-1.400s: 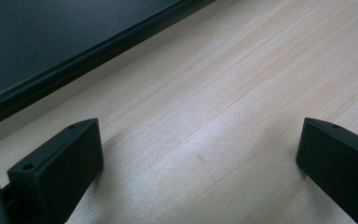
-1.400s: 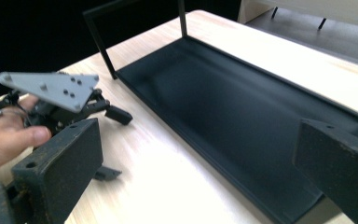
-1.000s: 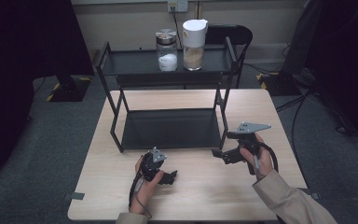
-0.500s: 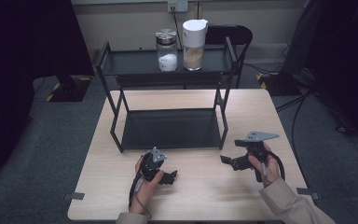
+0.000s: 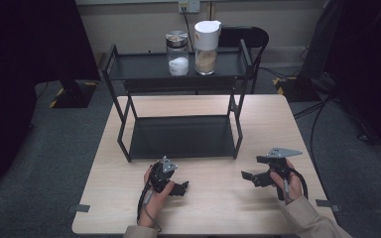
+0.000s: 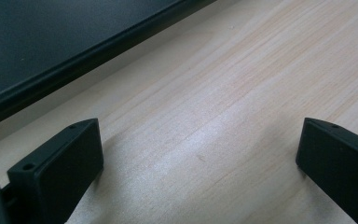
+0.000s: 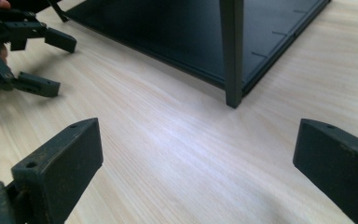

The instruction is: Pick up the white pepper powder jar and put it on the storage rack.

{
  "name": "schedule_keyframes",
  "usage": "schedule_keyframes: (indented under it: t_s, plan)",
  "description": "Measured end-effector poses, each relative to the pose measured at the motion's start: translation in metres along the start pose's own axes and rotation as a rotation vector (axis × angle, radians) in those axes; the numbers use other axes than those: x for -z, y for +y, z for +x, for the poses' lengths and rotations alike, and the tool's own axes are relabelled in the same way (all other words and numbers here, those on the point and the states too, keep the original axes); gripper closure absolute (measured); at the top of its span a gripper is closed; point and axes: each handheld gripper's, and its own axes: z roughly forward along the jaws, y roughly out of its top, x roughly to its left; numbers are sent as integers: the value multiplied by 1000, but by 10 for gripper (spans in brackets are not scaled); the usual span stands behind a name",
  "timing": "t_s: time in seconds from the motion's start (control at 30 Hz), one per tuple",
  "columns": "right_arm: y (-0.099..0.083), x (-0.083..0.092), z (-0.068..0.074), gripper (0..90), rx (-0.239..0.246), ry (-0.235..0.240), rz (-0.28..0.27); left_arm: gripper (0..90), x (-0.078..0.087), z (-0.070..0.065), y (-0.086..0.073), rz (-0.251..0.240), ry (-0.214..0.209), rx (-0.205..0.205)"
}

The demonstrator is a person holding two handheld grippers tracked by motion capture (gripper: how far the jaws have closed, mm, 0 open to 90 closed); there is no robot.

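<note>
While both pairs of jaws stand spread with nothing between them, the grippers rest low on the table.
Left gripper [image 5: 182,188] and right gripper [image 5: 246,177] sit at six o'clock of the black rack [image 5: 181,136], likely staged for the two jars [image 5: 177,60] at twelve o'clock, on top.

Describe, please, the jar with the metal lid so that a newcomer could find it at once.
Start at the black two-tier rack at the back of the wooden table and look to its top shelf, where two containers stand side by side. The glass jar is the left, shorter one, with a silver metal lid and white powder; its neighbour, the taller container, has a white lid and tan contents.
</note>
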Motion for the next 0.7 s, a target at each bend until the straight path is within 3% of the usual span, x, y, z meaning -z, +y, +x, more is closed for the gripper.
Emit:
schedule_keyframes:
  t_s: [0.7]
  plan:
    - [-22, 7, -4, 12, 26, -69, 89, 1, 0, 0, 0, 0, 0, 0]
